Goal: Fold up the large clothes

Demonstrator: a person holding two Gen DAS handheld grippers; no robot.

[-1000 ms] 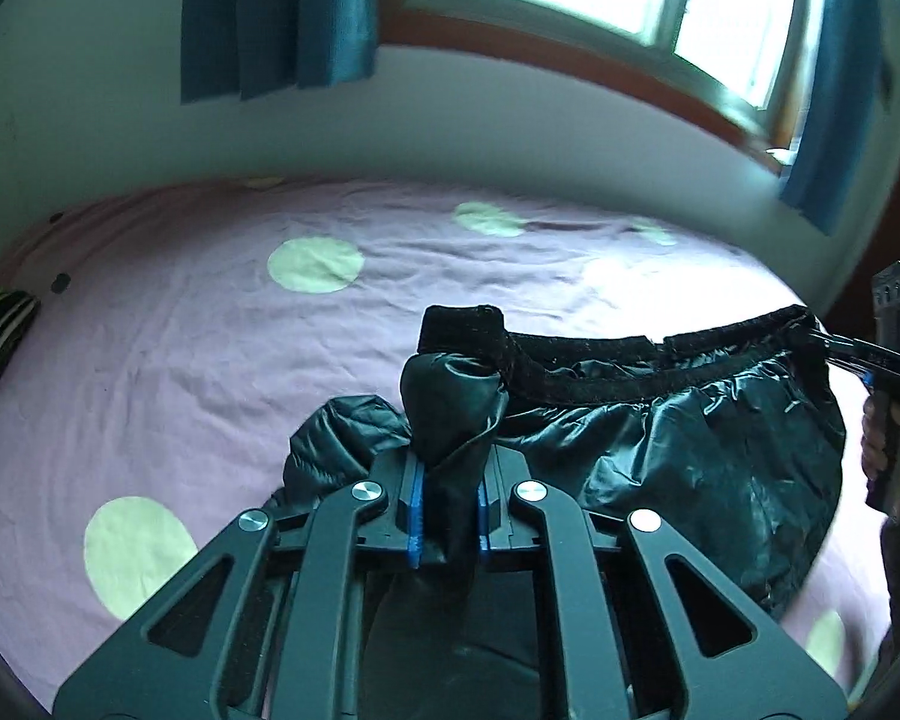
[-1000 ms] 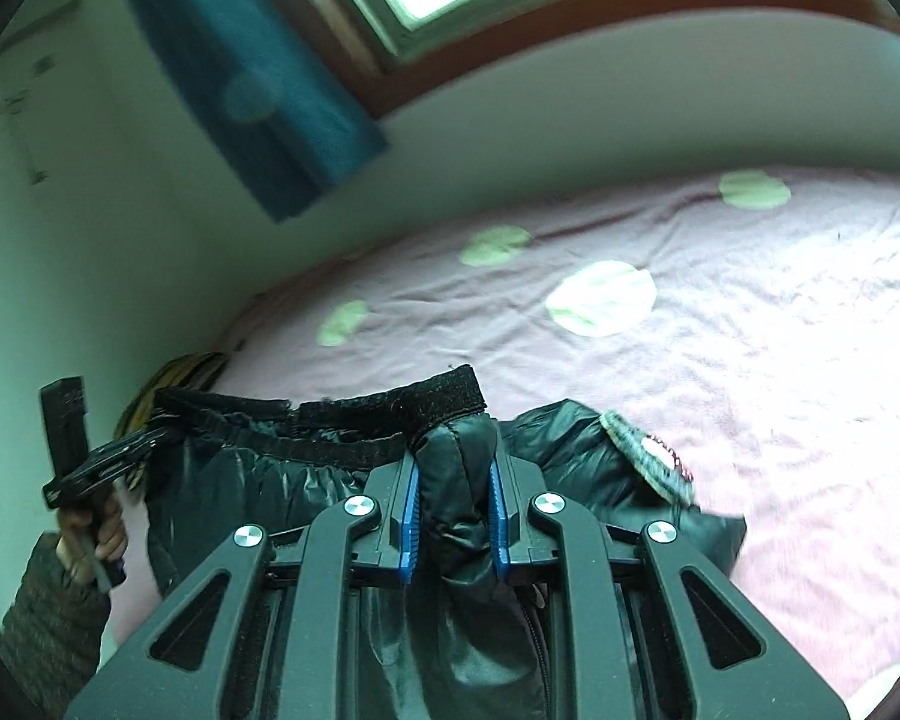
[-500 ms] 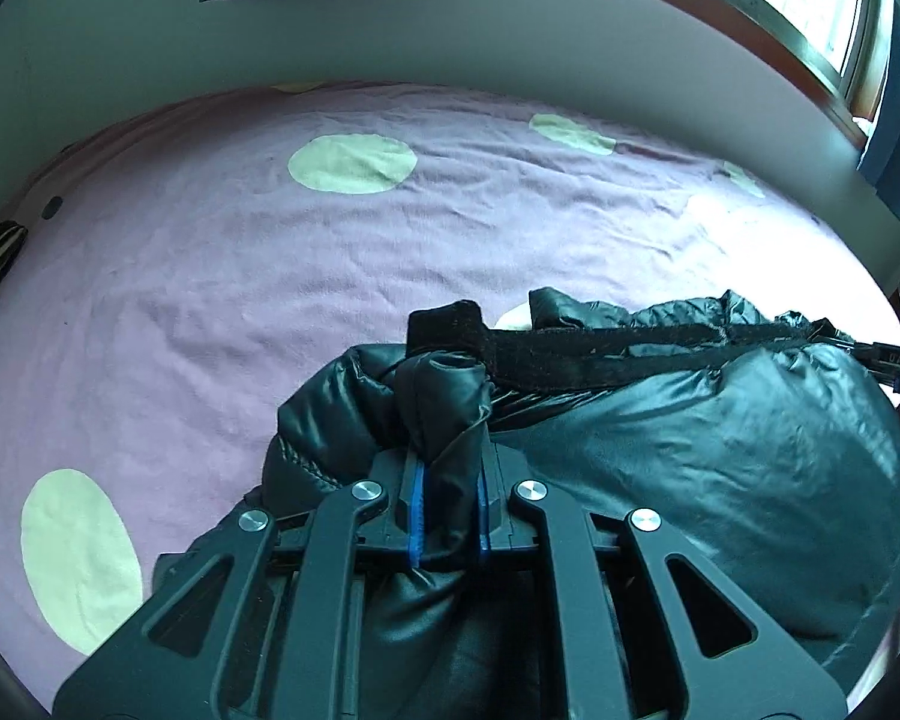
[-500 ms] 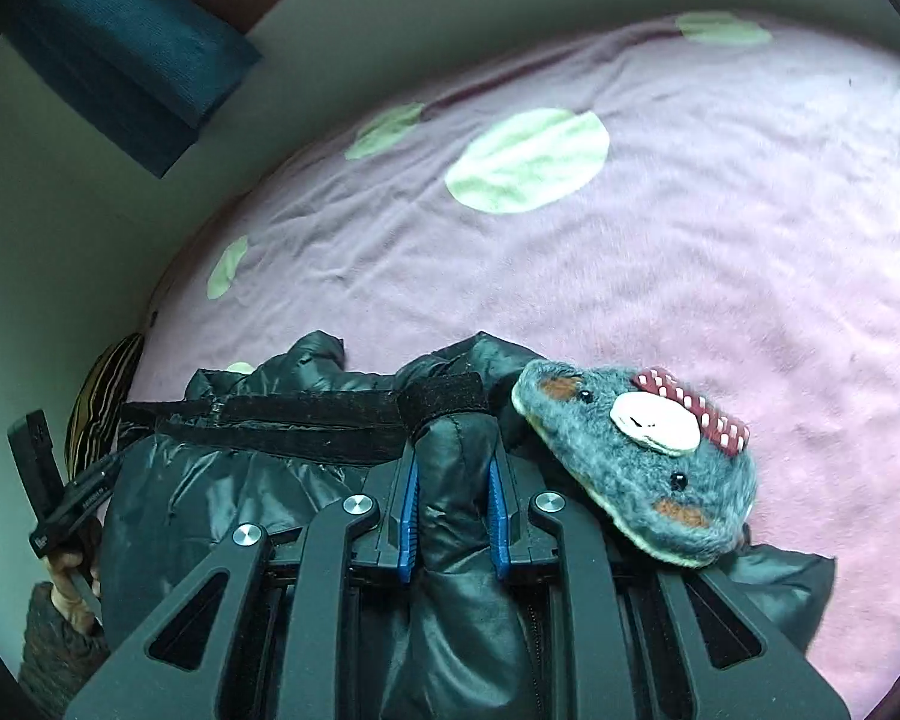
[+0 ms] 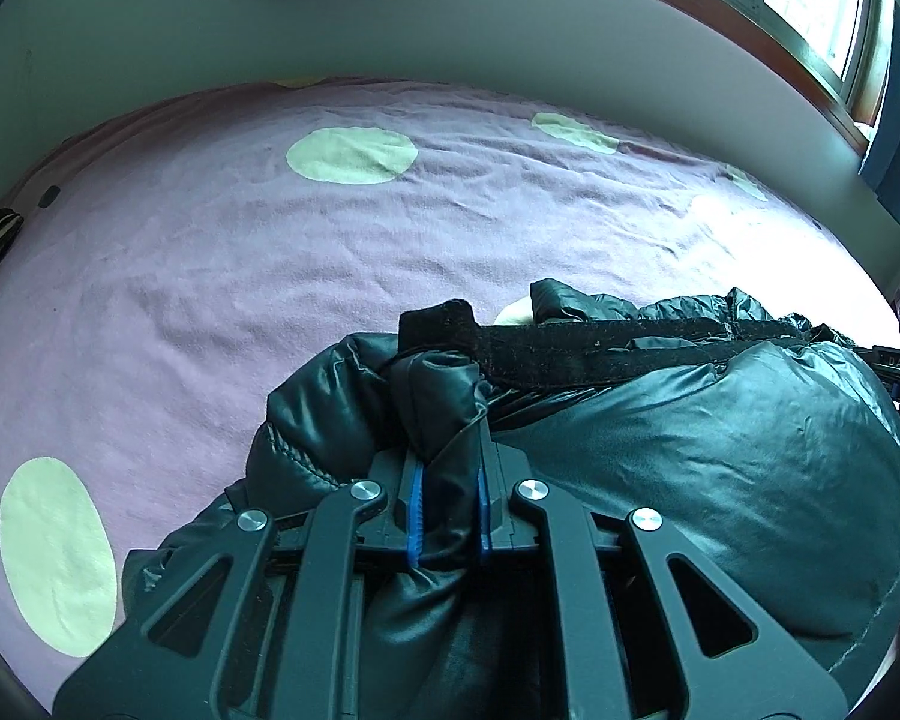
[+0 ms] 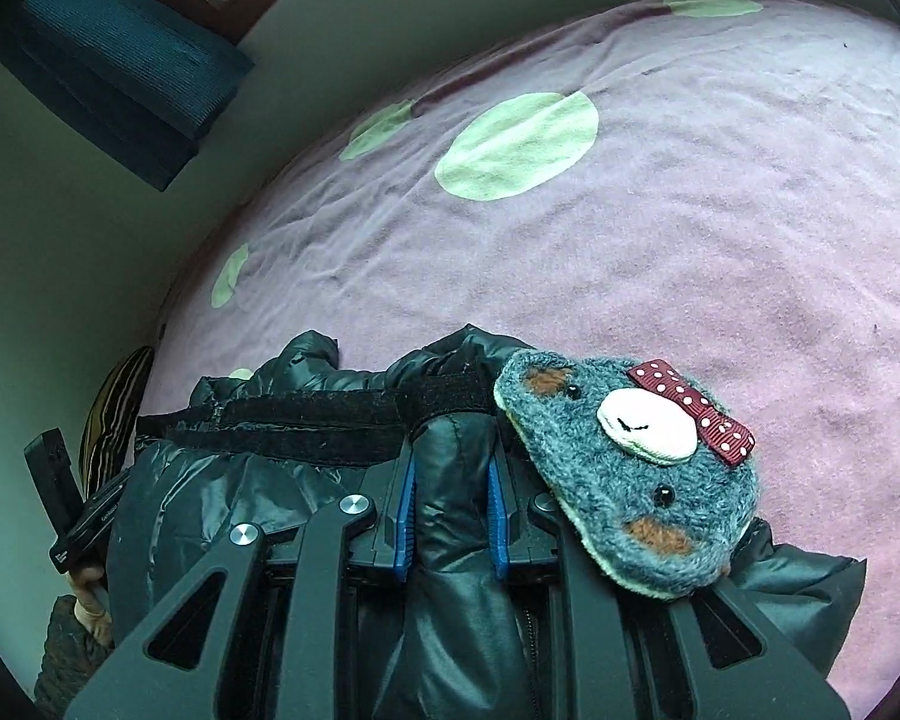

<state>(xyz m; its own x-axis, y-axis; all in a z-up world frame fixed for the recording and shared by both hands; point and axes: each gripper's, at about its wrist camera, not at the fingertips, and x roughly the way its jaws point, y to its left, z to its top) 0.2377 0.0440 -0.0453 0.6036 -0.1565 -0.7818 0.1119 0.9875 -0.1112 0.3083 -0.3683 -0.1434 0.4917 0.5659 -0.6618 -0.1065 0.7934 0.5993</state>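
Note:
A shiny black padded jacket (image 5: 720, 480) lies bunched on the purple bedsheet (image 5: 330, 276). My left gripper (image 5: 448, 504) is shut on a fold of the jacket at its left end, just below the black fuzzy band (image 5: 570, 348). My right gripper (image 6: 450, 510) is shut on the jacket (image 6: 222, 498) at the other end of the same band (image 6: 306, 426). A grey plush bear-face patch (image 6: 630, 480) with a dotted red bow lies on the jacket to the right of the right gripper. Each gripper shows at the edge of the other's view.
The sheet (image 6: 690, 240) has pale green dots (image 6: 516, 144) and reaches the wall. A window with blue curtains (image 5: 894, 138) is at the back right. A striped object (image 6: 111, 408) lies at the bed's left edge.
Both grippers have dropped from a raised hold toward the bed, still gripping the jacket. The jacket has settled into a puffed heap, and the bear patch came into view.

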